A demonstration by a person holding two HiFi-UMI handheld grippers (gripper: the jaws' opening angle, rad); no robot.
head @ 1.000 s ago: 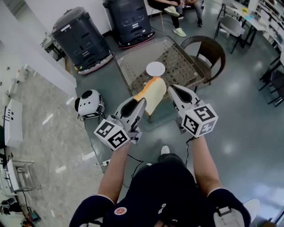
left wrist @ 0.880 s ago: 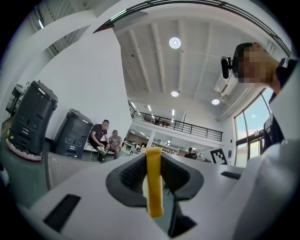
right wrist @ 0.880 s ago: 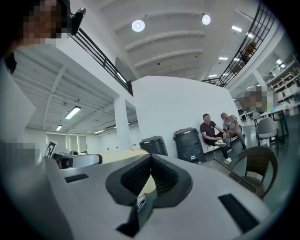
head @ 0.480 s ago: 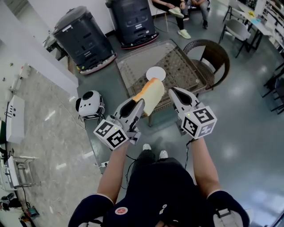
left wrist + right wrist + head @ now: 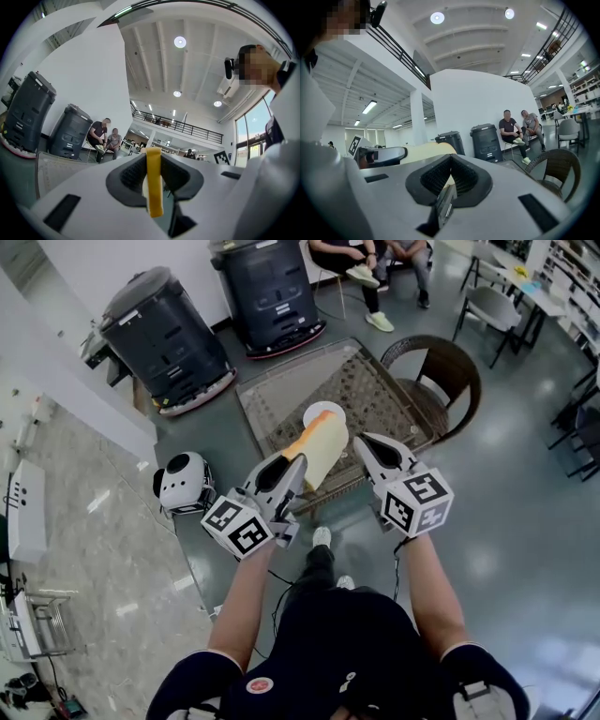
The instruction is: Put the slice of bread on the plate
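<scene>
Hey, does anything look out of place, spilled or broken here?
Nothing stands out. The left tongs grip the bread slice on edge, and the white plate sits flat on the glass-topped table. No spills or damage visible.

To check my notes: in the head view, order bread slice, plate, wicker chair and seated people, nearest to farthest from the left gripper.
1. bread slice, held in the left gripper.
2. plate, on the table beyond.
3. wicker chair, farther right.
4. seated people, top edge.
</scene>
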